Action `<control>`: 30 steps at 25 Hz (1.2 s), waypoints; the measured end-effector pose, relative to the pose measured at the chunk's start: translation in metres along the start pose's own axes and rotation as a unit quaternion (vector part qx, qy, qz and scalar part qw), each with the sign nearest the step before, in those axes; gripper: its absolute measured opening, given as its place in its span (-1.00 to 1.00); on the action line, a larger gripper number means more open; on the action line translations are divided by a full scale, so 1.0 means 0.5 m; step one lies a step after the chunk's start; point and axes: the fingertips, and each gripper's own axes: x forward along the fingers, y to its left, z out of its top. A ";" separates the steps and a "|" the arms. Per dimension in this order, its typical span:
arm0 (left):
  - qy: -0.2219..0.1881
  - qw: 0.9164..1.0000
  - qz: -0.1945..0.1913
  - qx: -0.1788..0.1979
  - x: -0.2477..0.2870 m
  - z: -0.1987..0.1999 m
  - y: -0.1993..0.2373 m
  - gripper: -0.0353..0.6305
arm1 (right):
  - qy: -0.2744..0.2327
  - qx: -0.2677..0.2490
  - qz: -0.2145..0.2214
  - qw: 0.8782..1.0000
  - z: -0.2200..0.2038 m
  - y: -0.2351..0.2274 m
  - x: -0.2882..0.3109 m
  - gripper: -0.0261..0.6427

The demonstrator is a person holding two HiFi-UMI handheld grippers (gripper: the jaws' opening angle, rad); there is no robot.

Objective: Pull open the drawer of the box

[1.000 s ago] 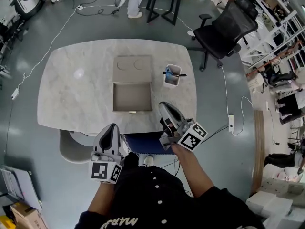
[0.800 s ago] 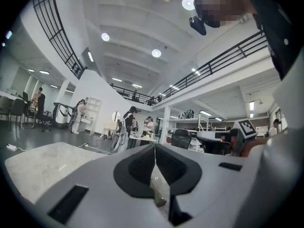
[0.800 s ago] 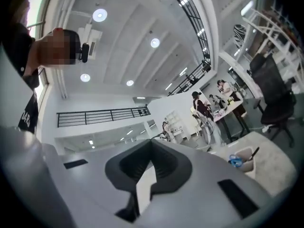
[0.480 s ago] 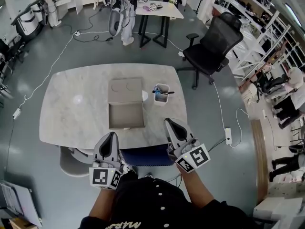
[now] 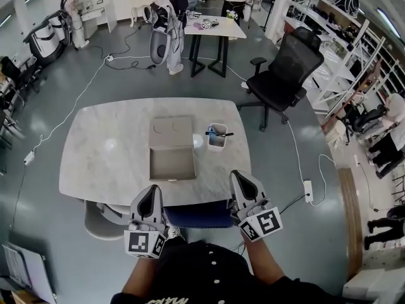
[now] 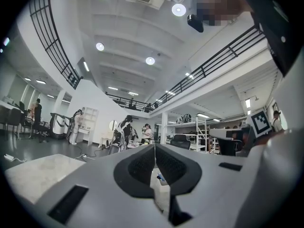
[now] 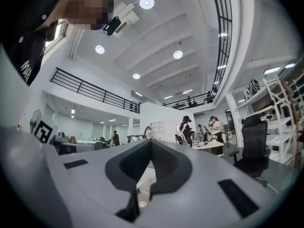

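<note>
A tan box (image 5: pixel 171 132) lies on the marble table (image 5: pixel 101 163). Its drawer (image 5: pixel 171 163) is pulled out toward the near edge and looks empty inside. My left gripper (image 5: pixel 152 190) and right gripper (image 5: pixel 239 176) hang side by side in front of the table's near edge, apart from the box. Each one is shut with nothing between its jaws. The left gripper view shows the closed left gripper (image 6: pixel 154 147) tilted up at the hall. In the right gripper view the right gripper (image 7: pixel 151 141) is likewise closed and pointing up.
A white cup of pens (image 5: pixel 216 137) stands right of the box. A blue chair seat (image 5: pixel 196 215) sits under the near table edge, with a white seat (image 5: pixel 101 215) to its left. A black office chair (image 5: pixel 288 65) stands at the far right. Cables cross the floor.
Both grippers have drawn back from the table toward the body. The right one has left the drawer's front corner and now sits level with the left. The drawer stays open.
</note>
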 end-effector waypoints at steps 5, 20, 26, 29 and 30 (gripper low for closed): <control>-0.004 1.000 0.000 0.013 -0.014 0.022 -0.013 -0.84 | 0.003 -0.003 -0.004 1.000 0.003 0.008 -0.014 -0.93; -0.004 1.000 0.006 0.013 -0.026 0.020 -0.026 -0.84 | 0.012 -0.009 0.007 1.000 -0.003 0.022 -0.018 -0.93; -0.005 1.000 0.010 0.013 -0.032 0.016 -0.026 -0.84 | 0.020 -0.006 0.013 1.000 -0.012 0.026 -0.016 -0.93; -0.005 1.000 0.009 0.014 -0.030 0.018 -0.029 -0.84 | 0.023 -0.010 0.011 1.000 -0.012 0.025 -0.014 -0.93; -0.005 1.000 0.009 0.014 -0.029 0.020 -0.029 -0.84 | 0.024 -0.012 0.011 1.000 -0.011 0.026 -0.012 -0.93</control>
